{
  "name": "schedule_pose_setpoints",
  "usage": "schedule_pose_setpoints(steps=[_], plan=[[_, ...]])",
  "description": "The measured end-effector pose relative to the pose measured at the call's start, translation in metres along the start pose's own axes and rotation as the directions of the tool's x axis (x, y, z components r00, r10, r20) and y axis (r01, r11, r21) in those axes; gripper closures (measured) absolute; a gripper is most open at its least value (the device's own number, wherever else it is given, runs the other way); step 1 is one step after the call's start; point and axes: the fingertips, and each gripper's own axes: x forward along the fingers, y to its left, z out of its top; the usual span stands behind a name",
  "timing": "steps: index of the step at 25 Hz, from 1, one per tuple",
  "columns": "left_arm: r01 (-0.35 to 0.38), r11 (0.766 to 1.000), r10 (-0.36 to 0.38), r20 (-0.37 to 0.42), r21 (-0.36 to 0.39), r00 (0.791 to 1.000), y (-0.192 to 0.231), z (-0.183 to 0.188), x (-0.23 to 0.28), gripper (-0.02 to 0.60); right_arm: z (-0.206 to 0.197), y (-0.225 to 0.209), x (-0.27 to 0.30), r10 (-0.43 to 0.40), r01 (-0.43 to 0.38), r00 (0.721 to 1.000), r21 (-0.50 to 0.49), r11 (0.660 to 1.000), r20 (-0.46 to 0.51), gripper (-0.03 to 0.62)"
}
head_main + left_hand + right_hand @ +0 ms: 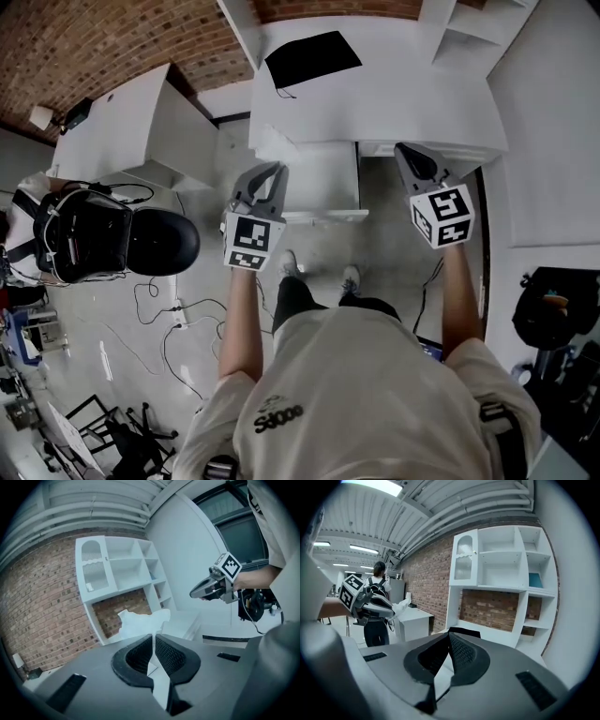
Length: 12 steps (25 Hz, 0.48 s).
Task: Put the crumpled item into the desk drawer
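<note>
Closest up is the person's pale T-shirt [375,394], soft and wrinkled, with both bare forearms reaching out past it. Left gripper [272,172] has its ribbed black pads pinched tight on a crumpled paper [140,623]. It's a thin white piece with a ragged, jagged outline, and it sticks up past the jaw tips. From the head view, the paper sits in the air right at the front left corner of the white desk [394,94], just beside the open drawer [323,216] and not inside it.

The drawer is a smooth white box with flat walls, pulled out under the desktop between the two grippers. Right gripper [412,155] is over the other side of the drawer, jaws pressed together with nothing in them. You can see the same cross-hatched rubber pads meeting at the tips in its own view.

On the desktop there's a flat black rectangular mat [312,58]. Behind the desk is a white shelf unit [506,573] with square cubbies and one arched door, set against a rough red brick wall [426,583]. A black rounded office chair [164,242] sits off to the left on the glossy floor.
</note>
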Motion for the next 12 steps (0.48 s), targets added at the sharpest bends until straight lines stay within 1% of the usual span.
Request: schedule_pose_setpoints(steps=[3, 6, 9, 12], plan=[[0.064, 0.998, -0.064, -0.010, 0.008, 0.998, 0.008, -0.017, 0.026, 0.549, -0.011, -0.001, 0.019, -0.022, 0.023, 0.999, 0.045, 0.999, -0.036, 0.589], [0.125, 0.992, -0.124, -0.029, 0.009, 0.992, 0.018, -0.039, 0.053, 0.549, -0.020, -0.001, 0.041, -0.049, 0.054, 0.997, 0.070, 0.996, -0.067, 0.589], [0.200, 0.980, -0.200, -0.060, 0.009, 0.978, 0.022, -0.062, 0.080, 0.549, -0.028, -0.003, 0.061, -0.082, 0.092, 0.992, 0.100, 0.991, -0.096, 0.589], [0.280, 0.960, -0.276, -0.088, 0.028, 0.957, 0.021, -0.081, 0.105, 0.549, -0.043, -0.006, 0.078, -0.124, 0.143, 0.981, 0.128, 0.981, -0.149, 0.589]])
